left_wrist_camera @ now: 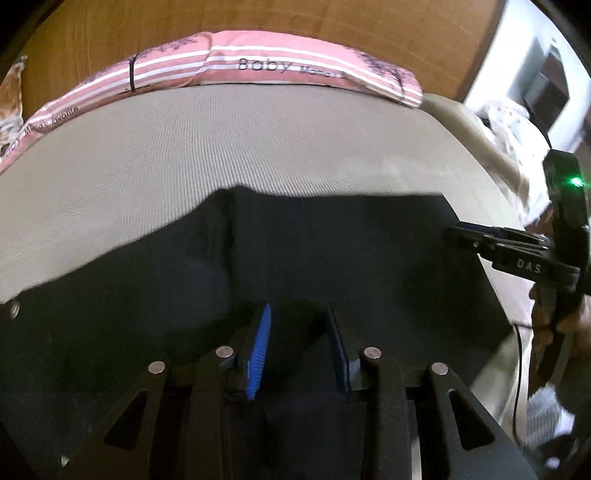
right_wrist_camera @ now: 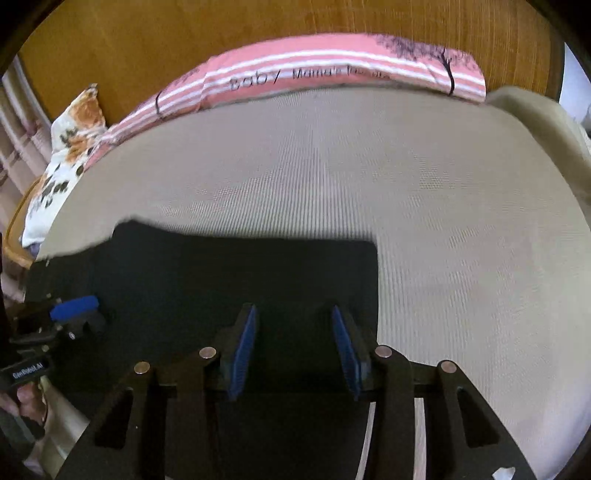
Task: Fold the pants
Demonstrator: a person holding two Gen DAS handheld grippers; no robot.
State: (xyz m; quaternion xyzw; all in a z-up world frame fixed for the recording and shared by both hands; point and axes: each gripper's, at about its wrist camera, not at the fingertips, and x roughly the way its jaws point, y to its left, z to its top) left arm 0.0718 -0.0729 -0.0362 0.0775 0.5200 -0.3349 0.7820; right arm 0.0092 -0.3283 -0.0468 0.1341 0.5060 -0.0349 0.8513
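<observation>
Dark pants (left_wrist_camera: 332,240) lie flat on the beige bed (left_wrist_camera: 221,147), their far edge nearly straight. My left gripper (left_wrist_camera: 298,314) points down over them, jaws apart, with only flat cloth showing below the blue pads (left_wrist_camera: 260,343). The right gripper (left_wrist_camera: 461,236) reaches in at the pants' right edge, held by a hand. In the right wrist view my right gripper (right_wrist_camera: 293,314) hovers over the pants (right_wrist_camera: 221,277) near their right-hand corner, jaws apart and nothing pinched. The left gripper (right_wrist_camera: 77,310) sits low at the left on the cloth.
A pink striped pillow (left_wrist_camera: 258,62) lies along the wooden headboard (left_wrist_camera: 221,18). A floral pillow (right_wrist_camera: 74,140) rests at the bed's far left corner. Bare beige sheet (right_wrist_camera: 443,221) stretches beyond and to the right of the pants. White cloth (left_wrist_camera: 517,140) lies off the bed's right side.
</observation>
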